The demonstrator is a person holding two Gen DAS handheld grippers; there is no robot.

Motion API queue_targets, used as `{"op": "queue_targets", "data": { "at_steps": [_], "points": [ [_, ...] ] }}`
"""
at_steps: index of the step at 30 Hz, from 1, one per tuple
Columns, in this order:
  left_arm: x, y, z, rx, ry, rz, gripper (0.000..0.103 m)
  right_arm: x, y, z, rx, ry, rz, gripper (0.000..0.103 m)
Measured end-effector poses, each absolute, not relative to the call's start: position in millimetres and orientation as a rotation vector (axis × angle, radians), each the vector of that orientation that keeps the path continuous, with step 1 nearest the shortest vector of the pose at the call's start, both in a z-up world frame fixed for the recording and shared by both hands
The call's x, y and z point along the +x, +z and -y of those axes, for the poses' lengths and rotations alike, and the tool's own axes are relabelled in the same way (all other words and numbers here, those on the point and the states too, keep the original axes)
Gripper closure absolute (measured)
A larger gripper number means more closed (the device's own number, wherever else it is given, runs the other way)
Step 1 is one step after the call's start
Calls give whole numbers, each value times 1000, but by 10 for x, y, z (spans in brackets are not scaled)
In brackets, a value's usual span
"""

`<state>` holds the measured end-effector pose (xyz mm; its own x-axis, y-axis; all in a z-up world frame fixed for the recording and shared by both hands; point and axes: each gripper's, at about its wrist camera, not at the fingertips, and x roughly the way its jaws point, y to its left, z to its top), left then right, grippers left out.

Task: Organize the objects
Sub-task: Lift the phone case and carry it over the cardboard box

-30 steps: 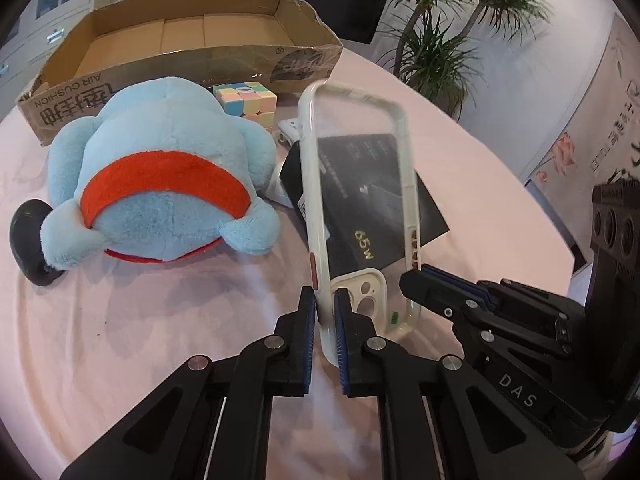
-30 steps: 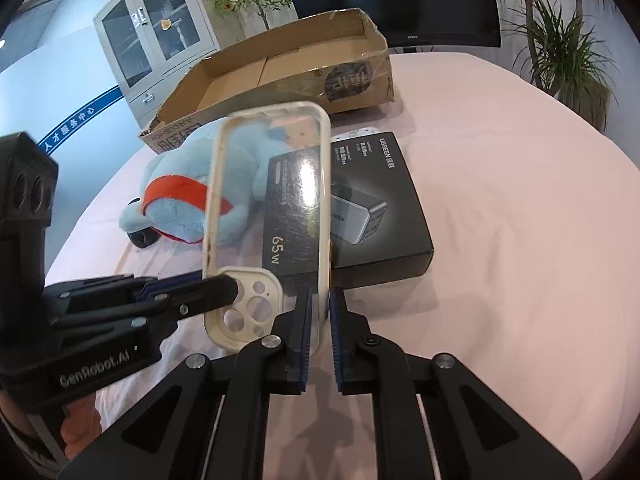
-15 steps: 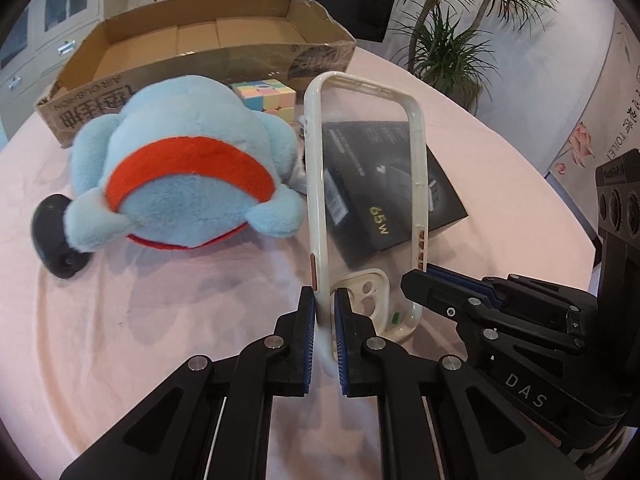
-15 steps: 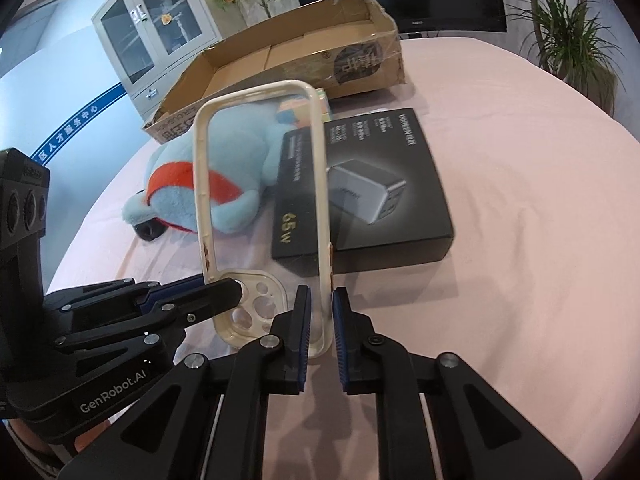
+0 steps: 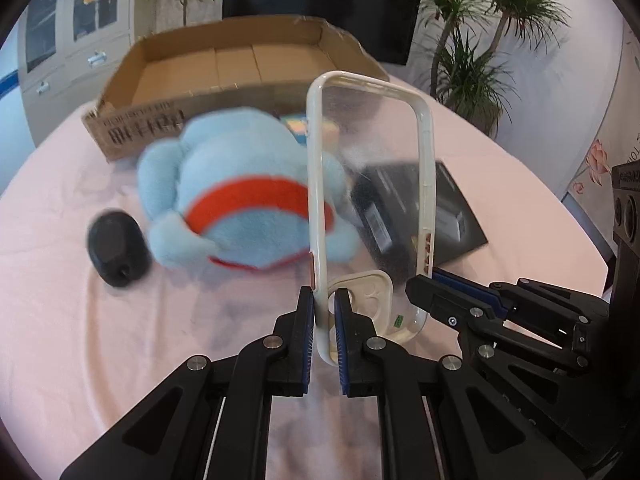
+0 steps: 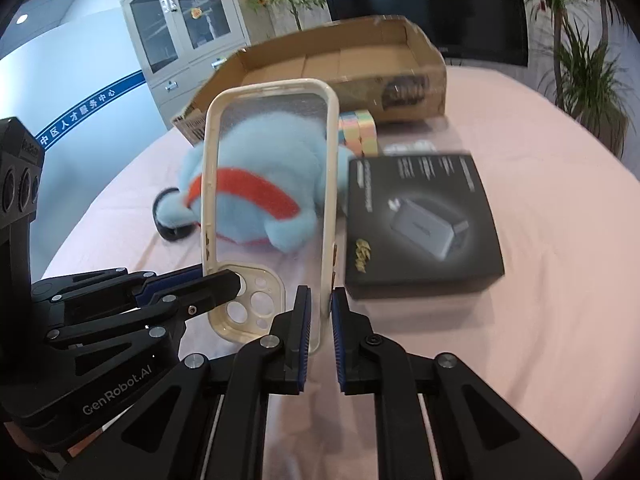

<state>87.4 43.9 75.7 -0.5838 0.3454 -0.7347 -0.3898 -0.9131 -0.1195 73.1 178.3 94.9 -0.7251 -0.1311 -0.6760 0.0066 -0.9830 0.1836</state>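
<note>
A clear phone case (image 5: 370, 184) with a cream rim is held upright above the pink table by both grippers. My left gripper (image 5: 323, 310) is shut on its left edge near the camera cut-out. My right gripper (image 6: 319, 312) is shut on its other long edge (image 6: 330, 200). Each gripper shows in the other's view, the right one (image 5: 460, 296) and the left one (image 6: 192, 288). Behind the case lie a blue plush toy (image 5: 248, 196) with a red band and a black charger box (image 6: 420, 220). An open cardboard box (image 5: 224, 68) stands at the back.
A pastel puzzle cube (image 6: 358, 132) sits between the plush and the cardboard box. A black round object (image 5: 116, 248) lies left of the plush. A small white item (image 6: 412, 147) lies behind the charger box. Potted plants (image 5: 476, 68) and a cabinet (image 6: 188, 28) stand beyond the table.
Both grippers have risen and tilted with the case. The plush, charger box and cardboard box now sit lower and farther in view. Both grips look unchanged.
</note>
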Motion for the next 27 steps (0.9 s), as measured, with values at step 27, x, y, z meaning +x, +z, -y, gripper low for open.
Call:
{"op": "queue_targets", "data": {
  "at_steps": [27],
  "points": [
    [-29,1688,-342,-886,2587,-56,96,-61,1886,-1673,858,-2967,113,94]
  ]
}}
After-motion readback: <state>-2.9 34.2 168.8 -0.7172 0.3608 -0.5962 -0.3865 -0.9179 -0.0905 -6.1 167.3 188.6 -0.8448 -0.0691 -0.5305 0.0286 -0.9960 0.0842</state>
